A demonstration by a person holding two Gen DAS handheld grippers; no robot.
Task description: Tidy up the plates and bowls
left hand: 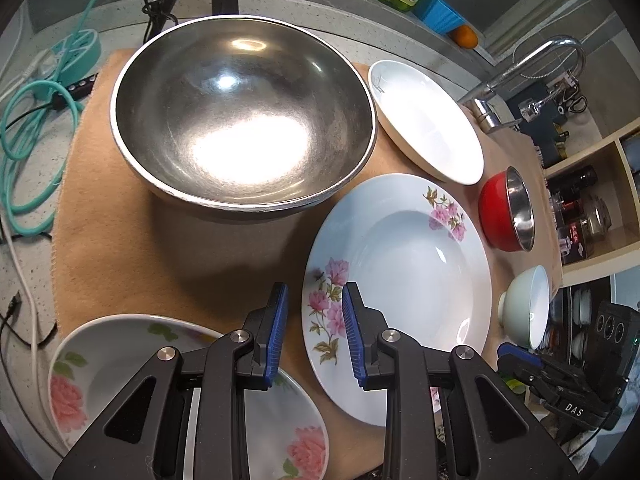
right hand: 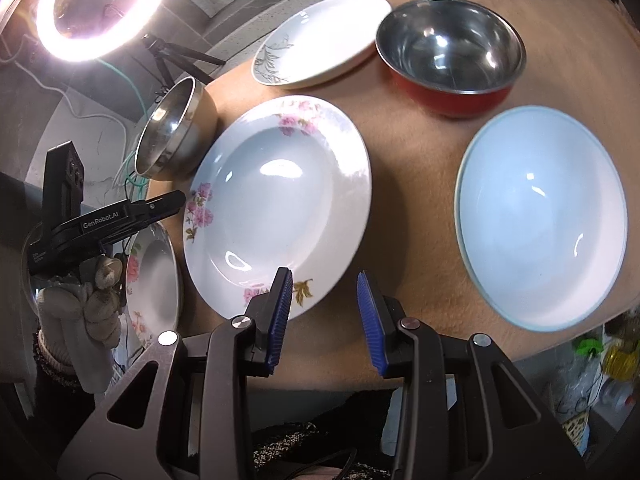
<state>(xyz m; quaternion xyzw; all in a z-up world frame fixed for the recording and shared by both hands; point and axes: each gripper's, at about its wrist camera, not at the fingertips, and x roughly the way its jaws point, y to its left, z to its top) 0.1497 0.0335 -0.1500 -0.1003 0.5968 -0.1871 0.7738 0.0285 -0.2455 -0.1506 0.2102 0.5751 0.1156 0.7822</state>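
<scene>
A white plate with pink flowers (left hand: 400, 292) (right hand: 276, 200) lies on the tan cloth (left hand: 132, 264). My left gripper (left hand: 315, 292) (right hand: 180, 198) stands open at its left rim, one finger over the plate and the other over the cloth, the pads not pressing. My right gripper (right hand: 324, 276) (left hand: 508, 354) is open at the plate's near rim, with only cloth between its fingers. Around it sit a large steel bowl (left hand: 244, 120) (right hand: 172, 136), a plain white plate (left hand: 428, 120) (right hand: 320, 40), a red bowl (left hand: 506, 210) (right hand: 452, 52), a pale blue bowl (left hand: 526, 308) (right hand: 540, 216) and a rose plate (left hand: 120, 360) (right hand: 156, 280).
A faucet (left hand: 520, 76) rises behind the cloth, with a shelf of jars (left hand: 592, 200) to its right. Teal cables (left hand: 32, 120) lie left of the cloth. A ring light (right hand: 100, 8) glares at the far left. A gloved hand (right hand: 80, 320) holds the left gripper.
</scene>
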